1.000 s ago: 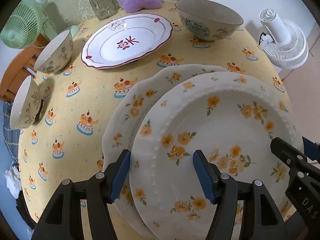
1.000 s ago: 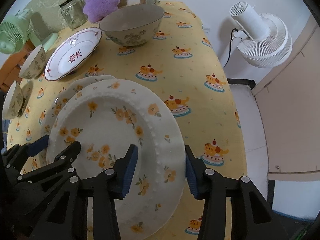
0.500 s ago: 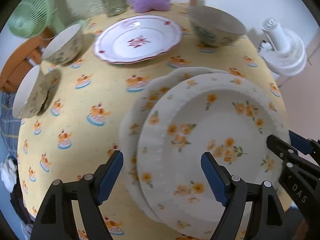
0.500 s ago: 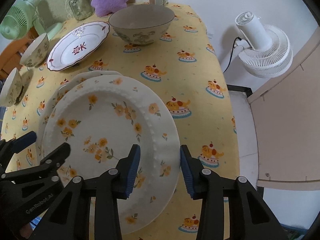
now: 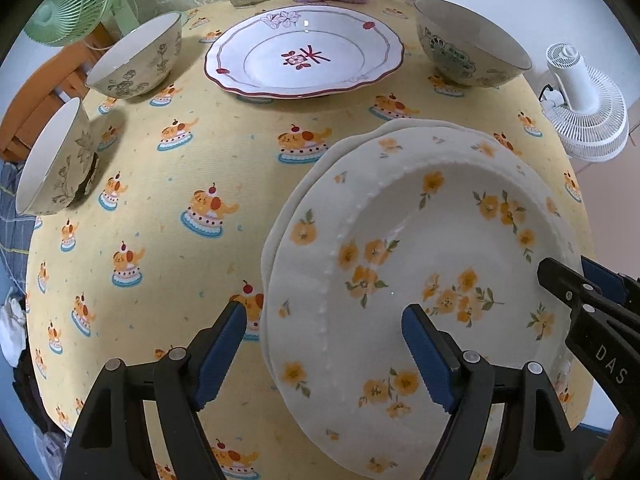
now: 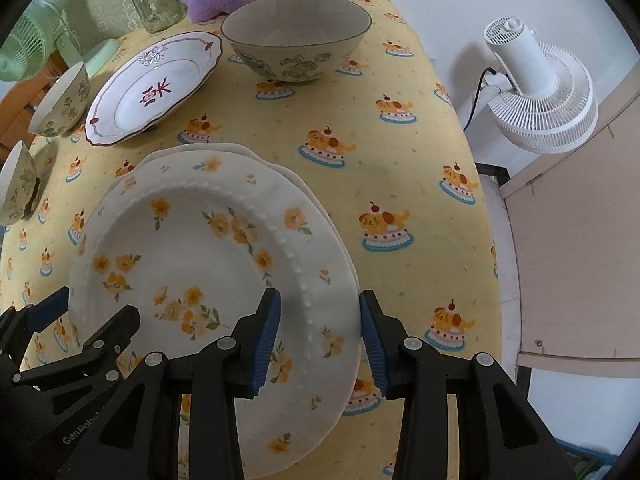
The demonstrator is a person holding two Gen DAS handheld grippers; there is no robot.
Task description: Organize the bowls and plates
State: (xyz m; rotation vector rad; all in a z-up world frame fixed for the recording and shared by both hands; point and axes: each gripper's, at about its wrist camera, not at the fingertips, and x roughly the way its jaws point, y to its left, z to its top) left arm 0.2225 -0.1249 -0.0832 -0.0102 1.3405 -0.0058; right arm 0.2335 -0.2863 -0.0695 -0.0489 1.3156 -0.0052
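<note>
Looking down, left wrist: left gripper (image 5: 322,312) points steeply at the table.
Left jaws: wide apart and just been opening; the near left rim of both plates lies between the blue ribbed pads, which touch neither.
Top plate (image 5: 420,240): glossy white ceramic, round, with a beaded ring and orange flowers; it sits on the lower plate (image 5: 280,232).
Lower plate: only a wavy white crescent shows along the left and far side.
Cloth (image 5: 180,152): yellow fabric printed with cake-and-puppy motifs.
Far side: red-edged scalloped plate (image 5: 304,56), large bowl (image 5: 472,48), two small flowered bowls (image 5: 132,64) (image 5: 52,168).
Right gripper (image 5: 580,276): seen here only as a black finger over the top plate's right side.

Right wrist view: right gripper (image 6: 320,298) also points steeply down.
Right jaws: partly open, astride the top plate's right rim, one pad over the beaded ring, the other just outside the edge; whether they press cannot be told.
Seen only here: large bowl's grey inside, white fan's (image 6: 540,80) black cord, pale board (image 6: 580,240) beside the table.
</note>
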